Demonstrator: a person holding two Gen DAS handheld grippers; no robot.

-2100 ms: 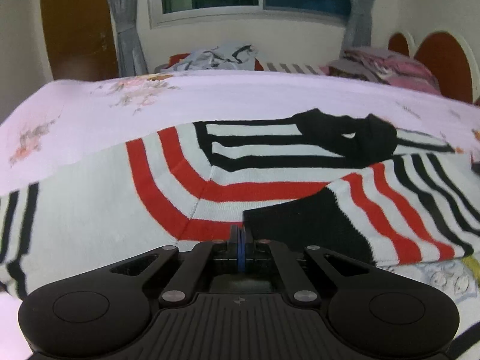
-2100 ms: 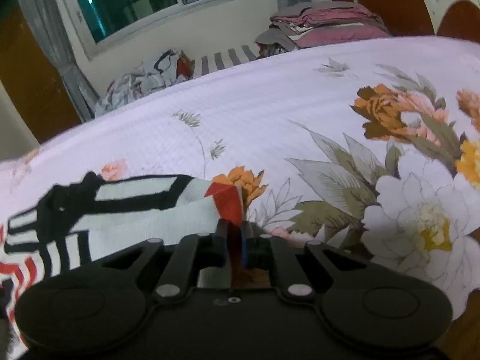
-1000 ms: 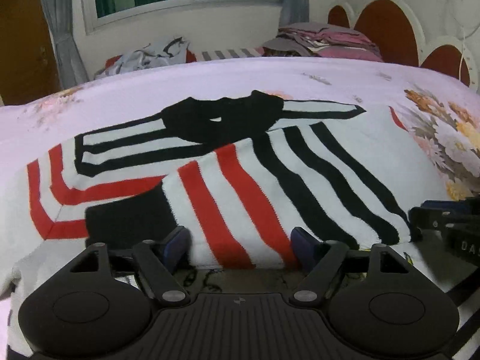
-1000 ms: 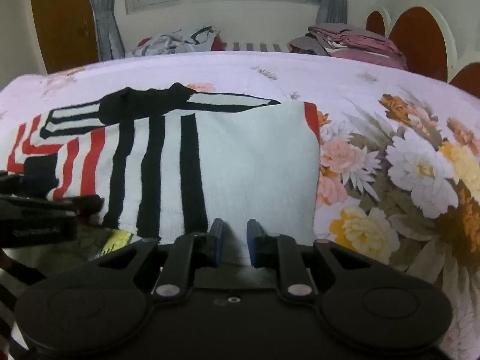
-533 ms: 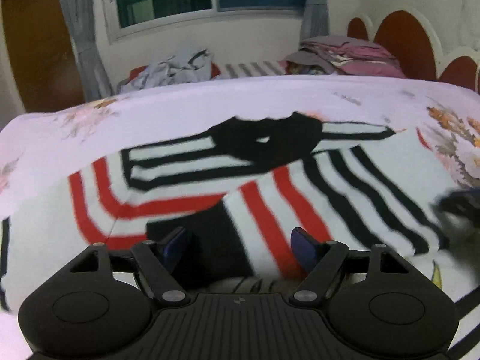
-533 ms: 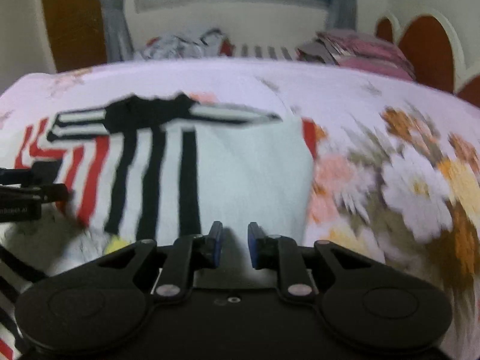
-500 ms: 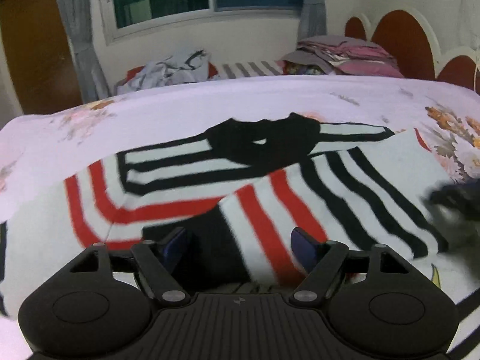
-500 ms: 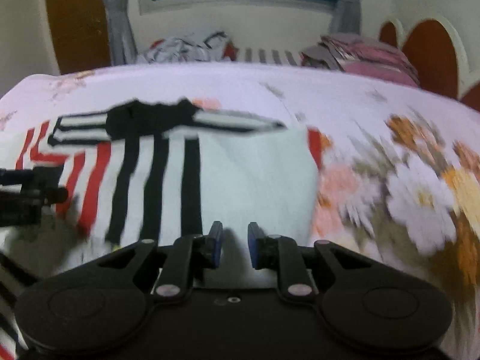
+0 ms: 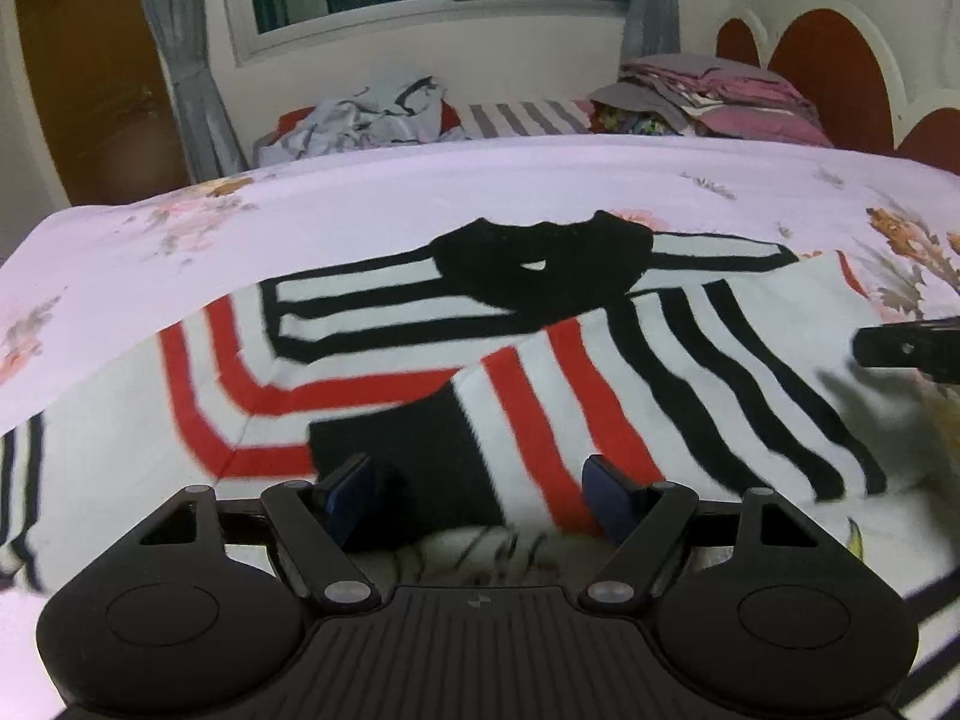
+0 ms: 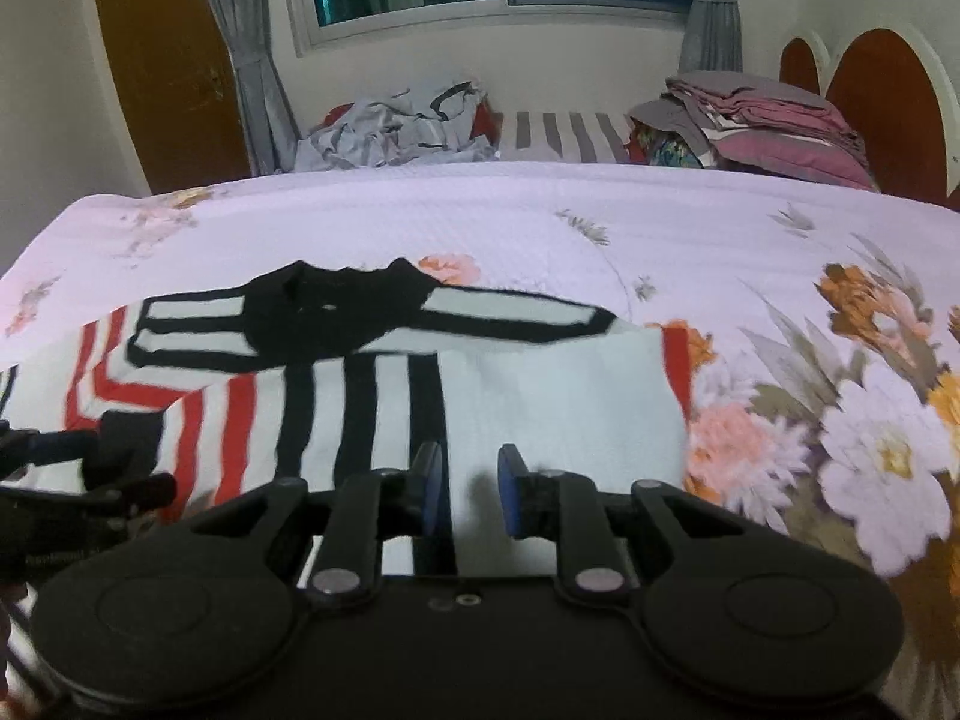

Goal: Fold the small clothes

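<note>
A small striped sweater (image 9: pixel 540 360) in white, red and black lies flat on the bed, black collar at the far side. Its right sleeve is folded across the body, black cuff near my left gripper. It also shows in the right wrist view (image 10: pixel 540 408). My left gripper (image 9: pixel 480 489) is wide open and empty, just above the cuff end of the folded sleeve. My right gripper (image 10: pixel 468 489) is open a narrow gap and empty, over the sweater's white right part. Each gripper shows at the edge of the other's view: the right gripper (image 9: pixel 906 351), the left gripper (image 10: pixel 78 480).
The bed has a pale lilac floral cover (image 10: pixel 660 228). Beyond its far edge lie a heap of grey clothes (image 10: pixel 390 126) and a stack of folded pink and grey bedding (image 10: pixel 768 120). A red headboard (image 10: pixel 888 102) stands at the right. A window and brown door are behind.
Both grippers let go of the sweater after carrying the sleeve across its body. They have since drawn back and up a little; the sweater lies still.
</note>
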